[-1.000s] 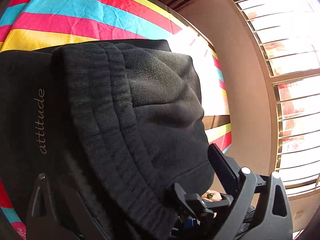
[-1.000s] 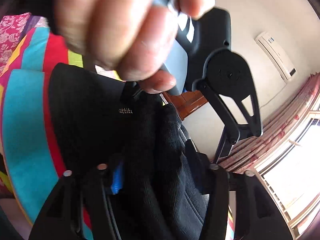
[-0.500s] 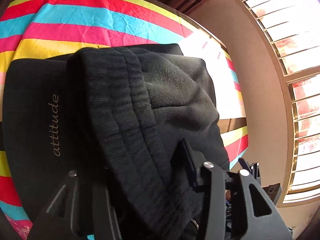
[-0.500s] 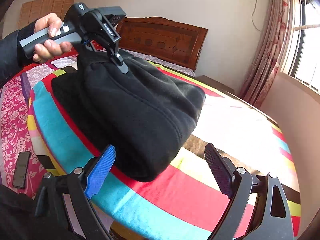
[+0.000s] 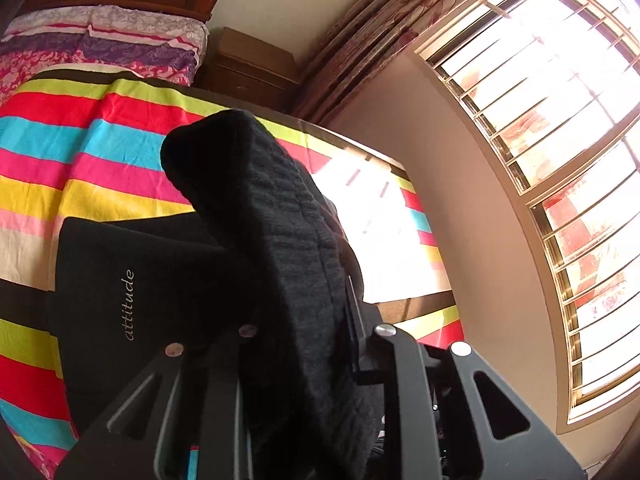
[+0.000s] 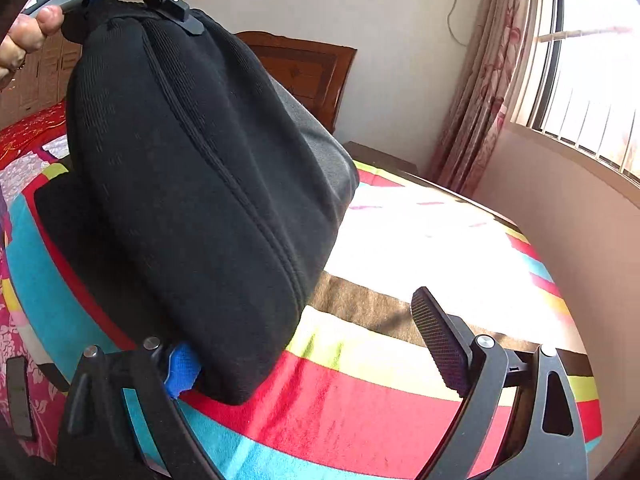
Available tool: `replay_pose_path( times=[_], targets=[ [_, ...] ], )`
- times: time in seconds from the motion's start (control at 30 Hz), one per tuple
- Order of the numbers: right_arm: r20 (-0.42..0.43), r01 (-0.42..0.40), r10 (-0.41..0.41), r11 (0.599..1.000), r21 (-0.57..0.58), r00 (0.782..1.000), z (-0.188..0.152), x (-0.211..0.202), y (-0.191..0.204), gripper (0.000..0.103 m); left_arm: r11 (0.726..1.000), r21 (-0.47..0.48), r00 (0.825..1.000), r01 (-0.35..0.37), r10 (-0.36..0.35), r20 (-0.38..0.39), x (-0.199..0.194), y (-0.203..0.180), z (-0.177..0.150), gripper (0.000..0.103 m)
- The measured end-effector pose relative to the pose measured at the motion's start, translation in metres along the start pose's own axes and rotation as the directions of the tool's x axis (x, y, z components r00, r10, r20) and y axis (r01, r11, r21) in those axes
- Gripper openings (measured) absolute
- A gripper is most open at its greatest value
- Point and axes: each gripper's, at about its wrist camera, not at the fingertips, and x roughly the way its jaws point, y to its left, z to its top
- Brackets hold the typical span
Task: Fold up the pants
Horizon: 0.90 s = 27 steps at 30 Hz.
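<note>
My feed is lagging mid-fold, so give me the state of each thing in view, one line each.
Left gripper: shut on the pants' ribbed waistband.
Right gripper: open, fingers wide apart, holding nothing.
Black pants: top part lifted, lower part lying on the blanket.
Striped blanket: spread flat on the bed.
Curtain: drawn aside.

The left gripper (image 5: 304,344) clamps a thick fold of black pants (image 5: 276,240), lifted above the striped blanket (image 5: 80,148). Far right, a barred window (image 5: 560,120) glares beside patterned curtains (image 5: 380,20).
</note>
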Motion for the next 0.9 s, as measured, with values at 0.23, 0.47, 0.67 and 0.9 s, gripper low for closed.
replay_pose_path(
  times=[0.23,0.47,0.67,0.9],
  targets=[
    [-0.036,0.052,-0.060,0.981,-0.187,0.998,0.000,0.034,0.055,0.090,0.981,-0.182,0.997,-0.068,0.071,0.009,-0.041,0.108,-0.011,0.022],
    [-0.018,0.037,-0.040,0.987,-0.155,0.999,-0.002,0.027,0.047,0.091,0.929,-0.354,0.994,0.108,-0.110,0.013,-0.006,0.210,-0.065,0.025],
    [-0.063,-0.029,0.026,0.998,-0.048,0.998,-0.007,0.027,0.024,0.091,0.954,-0.299,1.000,0.001,-0.010,-0.030,-0.018,0.199,-0.067,0.040],
    [0.036,-0.404,0.403,0.911,0.076,0.915,-0.017,-0.021,-0.023,0.091,0.918,-0.352,0.941,-0.181,0.265,0.209,-0.114,0.183,-0.095,0.095]
  ],
)
